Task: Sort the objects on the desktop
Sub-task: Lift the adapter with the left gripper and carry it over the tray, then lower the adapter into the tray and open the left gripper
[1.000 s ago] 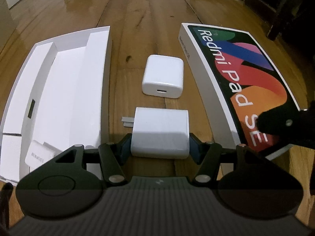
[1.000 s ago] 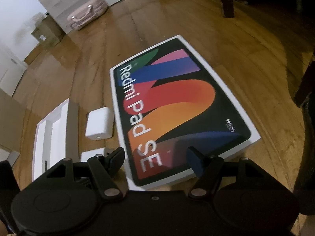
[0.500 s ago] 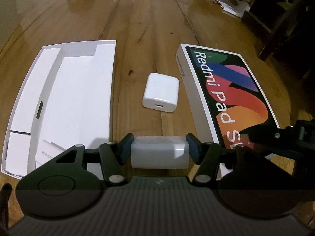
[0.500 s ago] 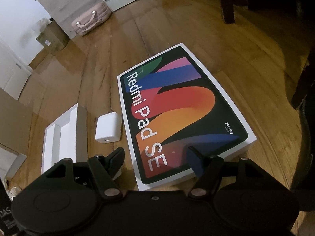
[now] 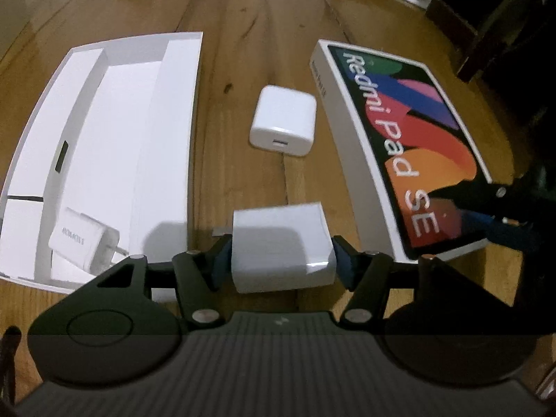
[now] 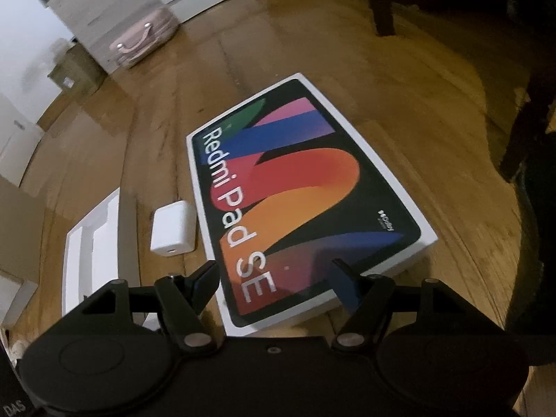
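Observation:
My left gripper (image 5: 281, 260) is shut on a white charger block (image 5: 281, 243) and holds it above the wooden floor, between the open white box tray (image 5: 166, 132) and the Redmi Pad SE box (image 5: 410, 146). A second white charger (image 5: 283, 125) lies on the floor between them; it also shows in the right wrist view (image 6: 172, 227). A third charger (image 5: 83, 239) lies in the tray's near corner. My right gripper (image 6: 274, 281) is open and empty, above the near end of the Redmi Pad SE box (image 6: 295, 201).
The white tray (image 6: 93, 246) sits at the left in the right wrist view. A pink suitcase (image 6: 142, 43) and cardboard boxes stand far back. Dark furniture legs (image 6: 378, 0) stand at the right.
My left gripper has lifted the charger block off the floor and shifted slightly; the tray's corner charger has come into view. My right gripper rose and pulled back a little.

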### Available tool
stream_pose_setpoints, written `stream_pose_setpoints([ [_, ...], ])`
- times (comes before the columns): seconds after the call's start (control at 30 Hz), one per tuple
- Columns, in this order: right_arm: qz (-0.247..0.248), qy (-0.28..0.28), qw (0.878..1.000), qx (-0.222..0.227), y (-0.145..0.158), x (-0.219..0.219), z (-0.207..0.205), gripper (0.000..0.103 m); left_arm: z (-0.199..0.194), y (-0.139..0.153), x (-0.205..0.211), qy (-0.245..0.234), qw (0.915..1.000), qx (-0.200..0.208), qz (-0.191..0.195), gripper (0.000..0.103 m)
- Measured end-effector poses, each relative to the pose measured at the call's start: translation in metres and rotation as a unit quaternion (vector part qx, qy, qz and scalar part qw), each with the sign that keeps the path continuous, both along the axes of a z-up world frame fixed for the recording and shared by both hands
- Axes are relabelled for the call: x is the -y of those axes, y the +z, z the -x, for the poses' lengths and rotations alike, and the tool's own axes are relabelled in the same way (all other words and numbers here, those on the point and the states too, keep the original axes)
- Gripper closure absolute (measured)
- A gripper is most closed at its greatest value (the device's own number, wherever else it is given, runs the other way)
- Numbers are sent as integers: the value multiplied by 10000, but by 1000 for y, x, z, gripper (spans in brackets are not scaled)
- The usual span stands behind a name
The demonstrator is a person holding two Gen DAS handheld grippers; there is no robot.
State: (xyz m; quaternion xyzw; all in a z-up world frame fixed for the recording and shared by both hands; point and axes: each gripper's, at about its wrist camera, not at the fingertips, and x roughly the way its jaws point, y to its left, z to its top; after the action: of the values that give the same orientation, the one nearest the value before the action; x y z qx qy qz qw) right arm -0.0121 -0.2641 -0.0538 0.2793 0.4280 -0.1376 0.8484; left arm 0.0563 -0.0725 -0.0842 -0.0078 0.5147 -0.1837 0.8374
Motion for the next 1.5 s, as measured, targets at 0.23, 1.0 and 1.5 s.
stream_pose_setpoints([
  [0.23, 14, 76, 10000, -4, -2, -3, -2, 26, -3, -6, -5, 103, 9996, -218, 145, 43],
  [1.0, -97, 8, 10000, 7, -4, 1, -3, 25, -4, 11, -6, 220, 9989, 322, 275, 44],
  [1.5, -325, 614, 9970, 349, -4, -32, -22, 25, -39, 36, -111, 1434, 9846, 448, 898, 43],
])
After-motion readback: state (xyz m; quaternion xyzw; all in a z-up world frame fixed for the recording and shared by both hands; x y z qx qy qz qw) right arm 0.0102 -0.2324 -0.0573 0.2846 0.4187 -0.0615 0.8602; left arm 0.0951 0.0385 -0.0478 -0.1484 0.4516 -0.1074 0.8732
